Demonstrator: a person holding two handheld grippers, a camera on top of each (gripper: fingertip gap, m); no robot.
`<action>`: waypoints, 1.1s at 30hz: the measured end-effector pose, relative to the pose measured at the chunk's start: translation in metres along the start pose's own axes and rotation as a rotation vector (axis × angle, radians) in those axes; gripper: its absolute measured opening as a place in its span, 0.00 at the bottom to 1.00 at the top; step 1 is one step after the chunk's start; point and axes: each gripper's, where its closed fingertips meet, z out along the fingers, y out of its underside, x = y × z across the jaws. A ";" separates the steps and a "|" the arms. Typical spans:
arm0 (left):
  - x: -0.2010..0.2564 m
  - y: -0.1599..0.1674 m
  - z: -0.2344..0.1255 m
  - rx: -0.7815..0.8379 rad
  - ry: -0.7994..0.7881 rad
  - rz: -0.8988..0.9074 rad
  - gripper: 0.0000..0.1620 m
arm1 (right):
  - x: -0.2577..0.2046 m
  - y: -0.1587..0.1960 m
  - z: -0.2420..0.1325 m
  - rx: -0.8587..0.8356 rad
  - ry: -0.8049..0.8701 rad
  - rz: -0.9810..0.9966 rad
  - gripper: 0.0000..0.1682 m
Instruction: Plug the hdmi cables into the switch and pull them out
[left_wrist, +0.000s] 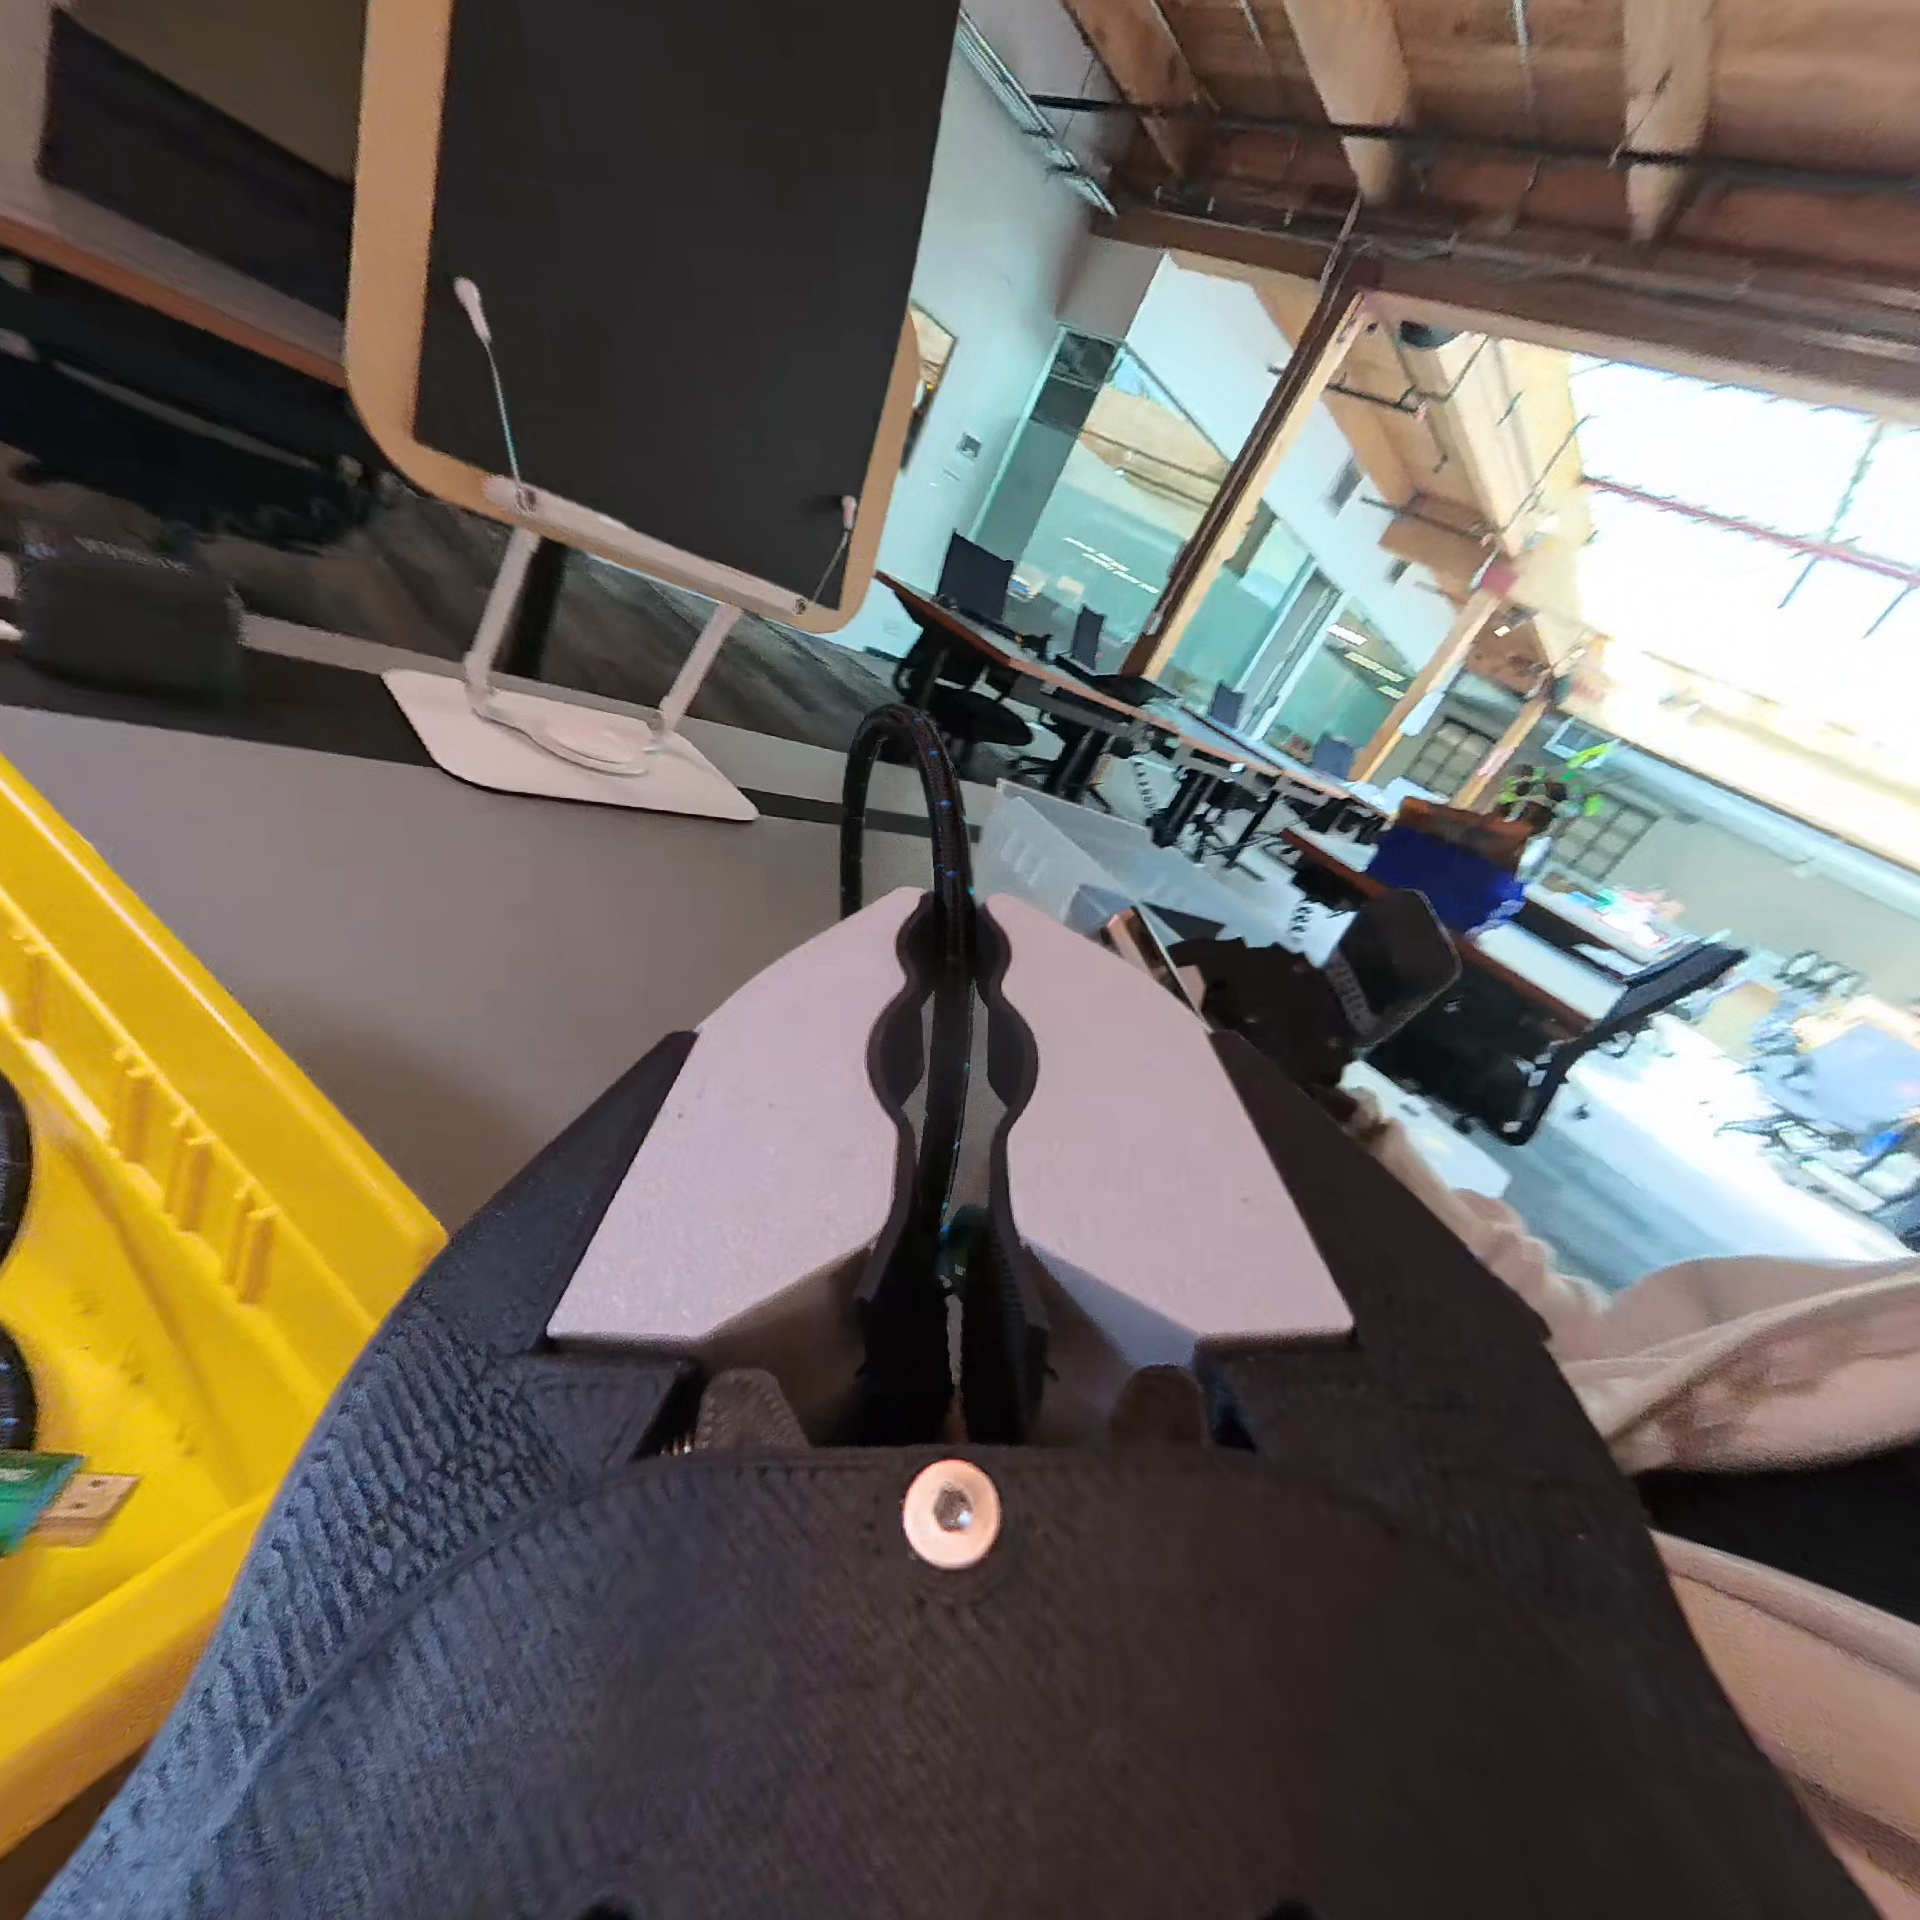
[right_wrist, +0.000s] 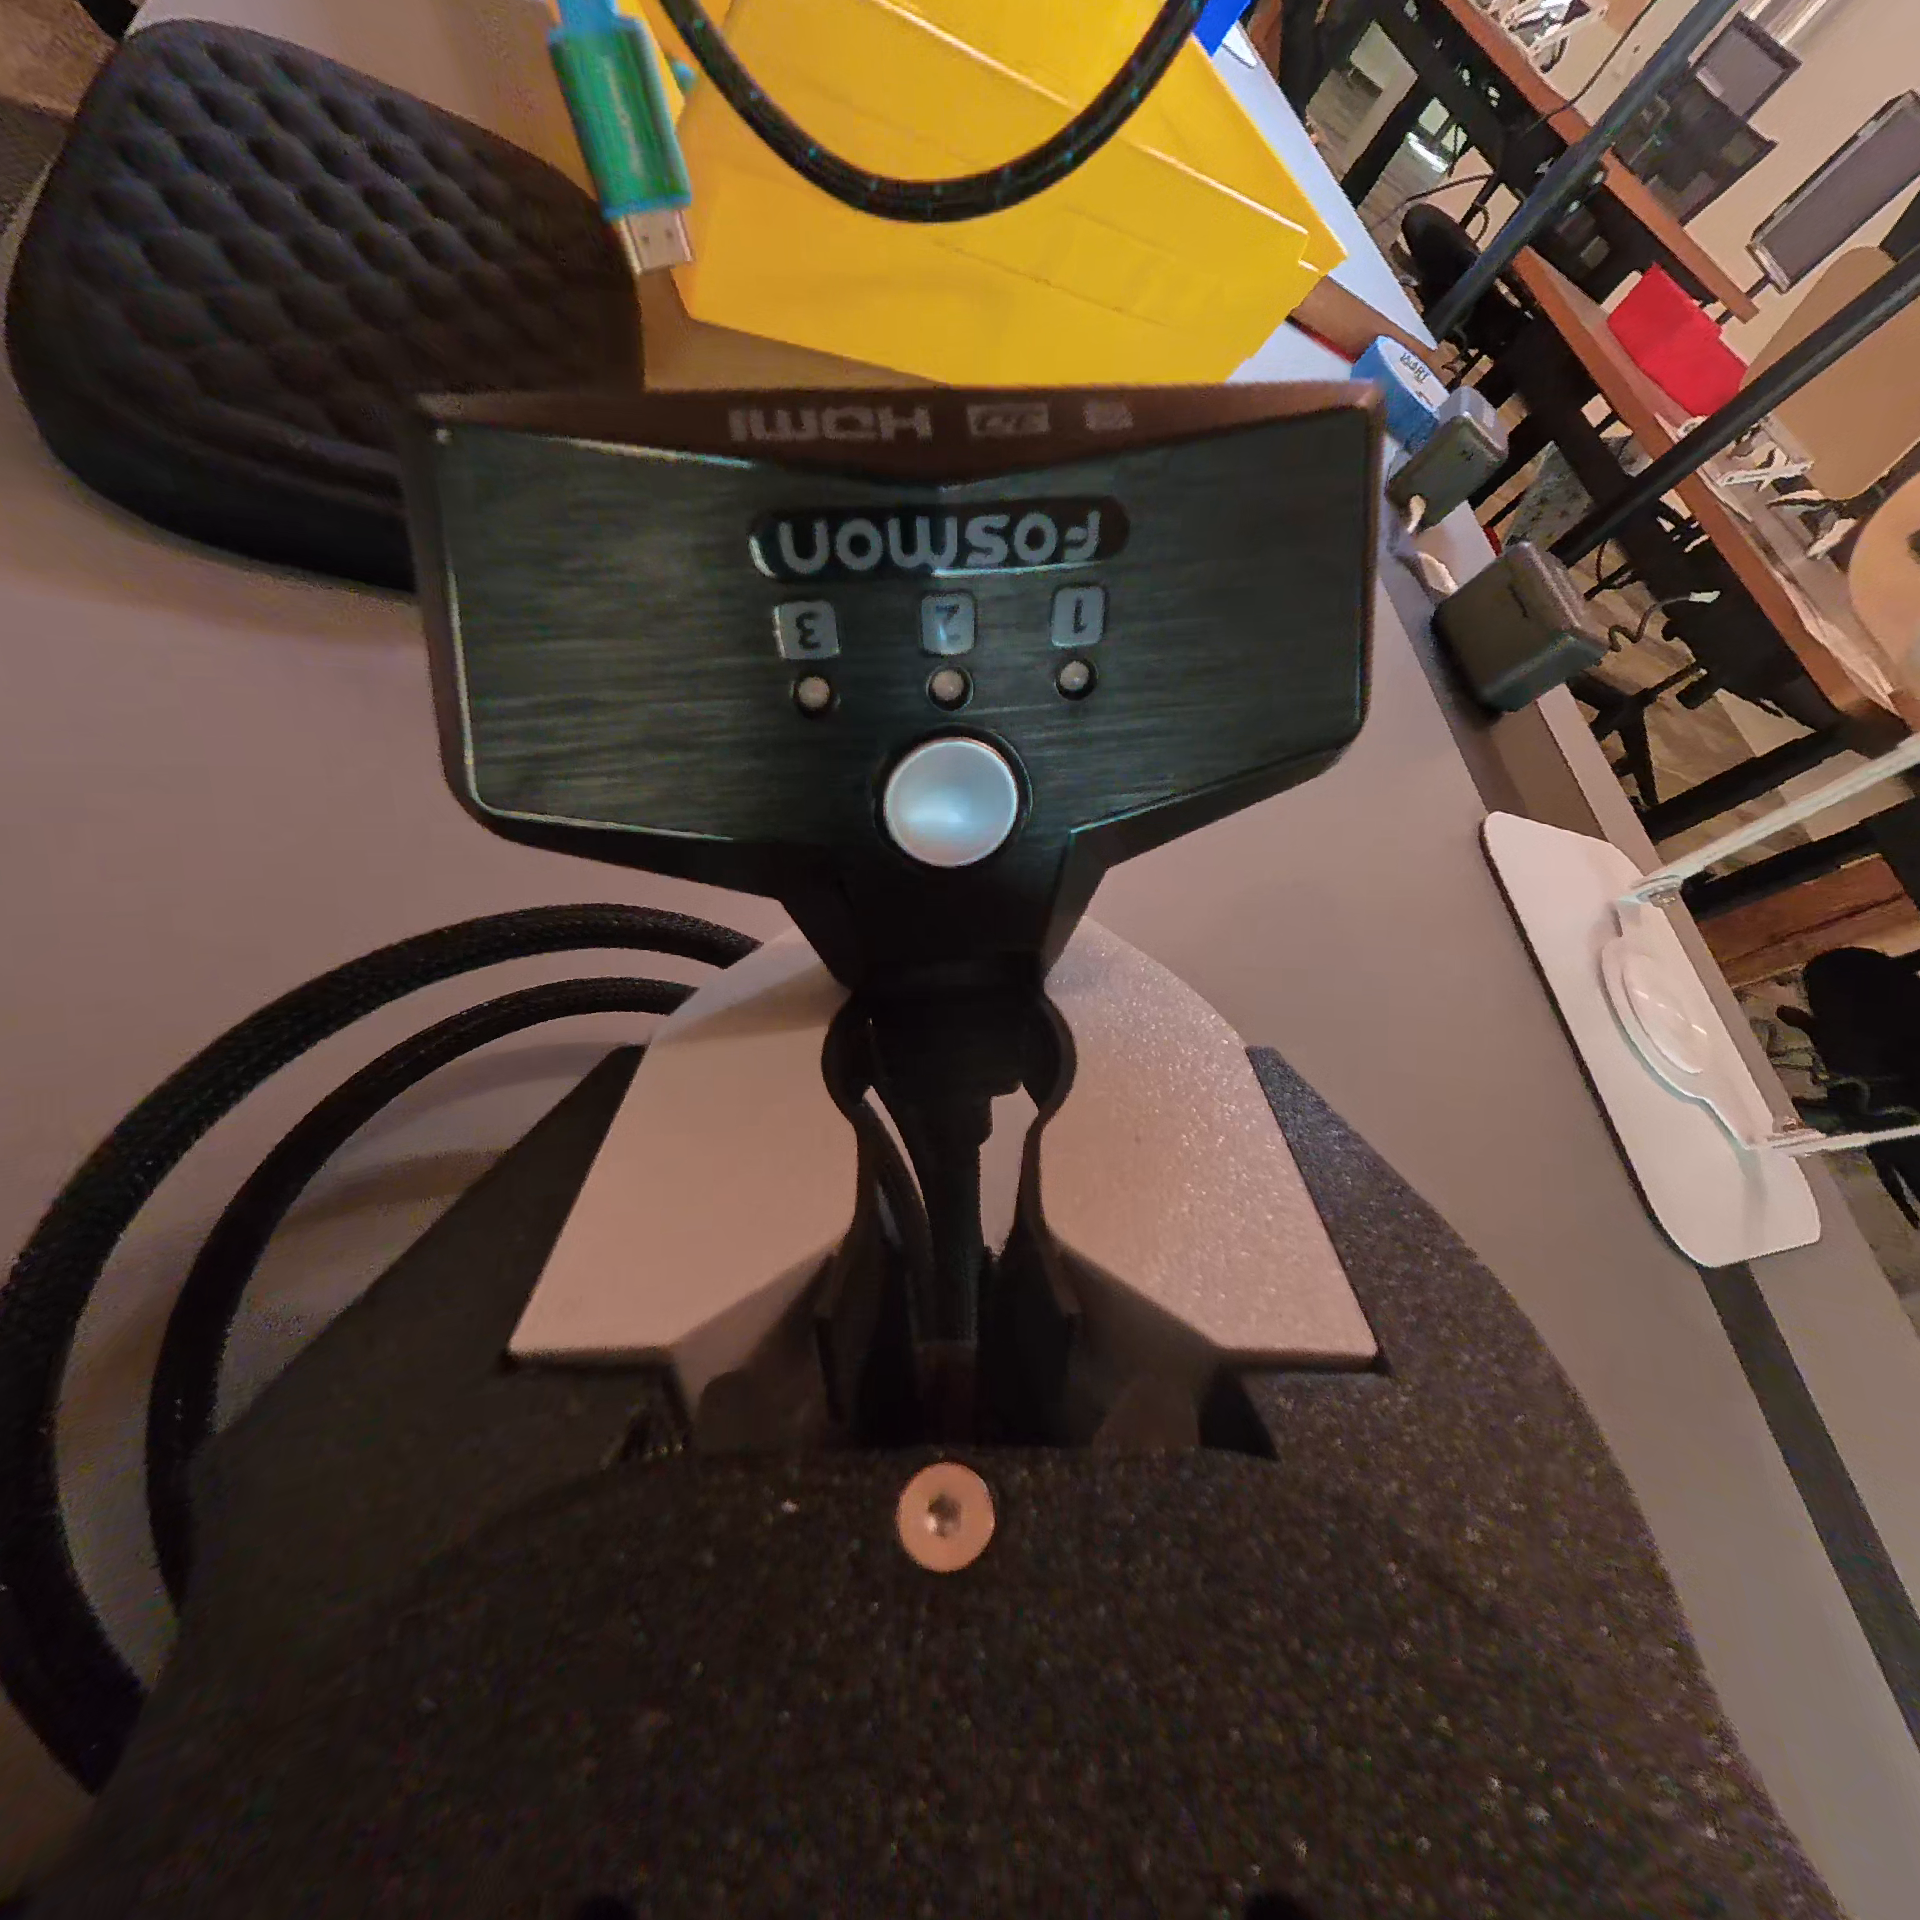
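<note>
Item 1, switch (right_wrist: 914, 623): small black box w/ brushed top, three numbered marks w/ lamps, one round pale button. We judge it light & rigid, slick on top; best held by the narrow neck at the near end. Our right gripper (right_wrist: 945, 1039) is closed on that neck, the wide port end pointing away over the grey table (right_wrist: 312, 779)

Item 2, cable (left_wrist: 951, 997): black braided cord w/ blue flecks, running between the fingers of our left gripper (left_wrist: 948, 925), which is closed on it; it loops up & over past the tips. Feels springy by the look, so grip near the plug, not mid-cord

Item 3, plug (right_wrist: 623, 135): green body, metal tip, hanging beyond the switch, in front of the yellow bin (right_wrist: 987, 260); not inserted, apart from the ports

Also: more black cord (right_wrist: 208, 1091) coiled on the table at left, dark padded case (right_wrist: 260, 260) behind
</note>
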 end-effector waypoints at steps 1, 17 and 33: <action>0.001 -0.001 0.001 0.003 -0.016 0.041 0.04 | 0.000 0.002 0.002 -0.020 0.002 -0.014 0.15; 0.015 0.000 0.023 0.160 0.030 0.017 0.04 | -0.025 0.026 0.029 -0.193 -0.084 -0.183 0.15; 0.014 -0.005 0.028 0.295 0.147 -0.306 0.04 | -0.024 0.033 0.028 -0.203 -0.079 -0.182 0.26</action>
